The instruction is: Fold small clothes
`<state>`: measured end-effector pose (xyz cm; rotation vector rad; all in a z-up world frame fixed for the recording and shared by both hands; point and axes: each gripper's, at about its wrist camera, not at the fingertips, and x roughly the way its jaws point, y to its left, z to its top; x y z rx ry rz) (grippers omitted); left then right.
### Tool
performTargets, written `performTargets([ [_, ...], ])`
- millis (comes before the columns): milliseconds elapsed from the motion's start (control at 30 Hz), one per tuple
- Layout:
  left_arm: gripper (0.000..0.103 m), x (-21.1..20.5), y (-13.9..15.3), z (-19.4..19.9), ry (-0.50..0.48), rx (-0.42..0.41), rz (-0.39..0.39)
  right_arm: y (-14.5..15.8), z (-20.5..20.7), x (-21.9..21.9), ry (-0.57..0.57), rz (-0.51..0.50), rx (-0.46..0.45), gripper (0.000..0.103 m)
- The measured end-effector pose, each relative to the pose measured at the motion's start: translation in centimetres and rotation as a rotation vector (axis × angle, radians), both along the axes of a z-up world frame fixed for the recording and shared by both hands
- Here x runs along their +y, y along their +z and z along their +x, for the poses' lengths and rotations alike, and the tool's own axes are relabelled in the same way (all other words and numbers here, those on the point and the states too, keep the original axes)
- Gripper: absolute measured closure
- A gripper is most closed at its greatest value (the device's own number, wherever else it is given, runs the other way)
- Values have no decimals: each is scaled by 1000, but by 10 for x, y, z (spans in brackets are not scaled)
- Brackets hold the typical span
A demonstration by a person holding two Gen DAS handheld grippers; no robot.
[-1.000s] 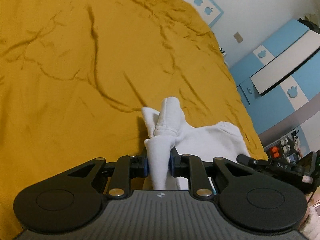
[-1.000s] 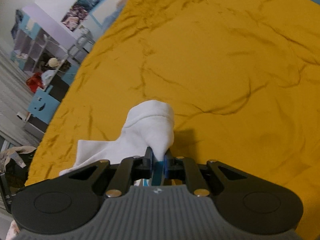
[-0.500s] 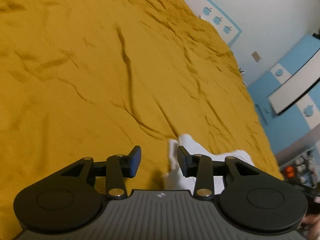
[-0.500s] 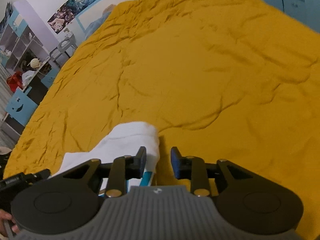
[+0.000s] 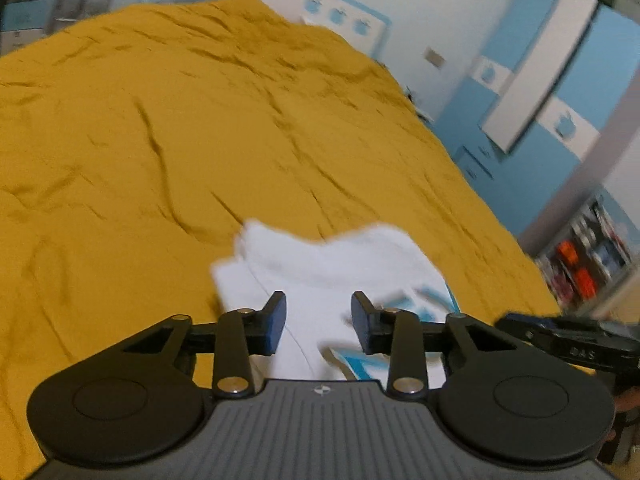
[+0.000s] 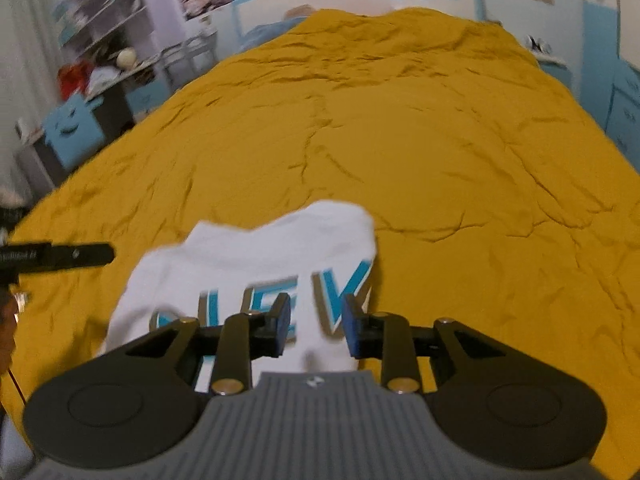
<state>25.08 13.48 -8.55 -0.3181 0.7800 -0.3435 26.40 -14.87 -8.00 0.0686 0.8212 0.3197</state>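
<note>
White cotton garment with blue lettering lies partly folded on the mustard-yellow bedspread, near its front edge. Both tools hover above it, gripping nothing: the left tool has its jaws closing on empty air, the cloth beneath them and not pinched; the right tool stands parted over the letters. One fold looks finished and let go. The next move likely calls for pinching a fresh edge of the garment and carrying it across.
</note>
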Motion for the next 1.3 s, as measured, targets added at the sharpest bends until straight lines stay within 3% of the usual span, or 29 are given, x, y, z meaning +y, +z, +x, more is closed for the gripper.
performTargets([
  [200,73,-15,-42,-5,-27,90,92,-35,-21,8,13,-74,41,79],
  [333,75,-9,-46,-6,-21,103,82,-55,-26,3,-10,-101,73,68],
  [433,75,-10,-36,-13,-11,87,97,-51,-29,-3,-31,-71,75,68],
  [833,75,-29,15,-74,-39,-74,120,3,-87,10,35,-70,-60,68],
  [1100,75,-45,3,-117,-68,-90,161,0,-129,24,79,-117,-105,68],
  [1300,75,-41,-19,-124,-56,-22,193,-28,-141,24,80,-135,-41,68],
])
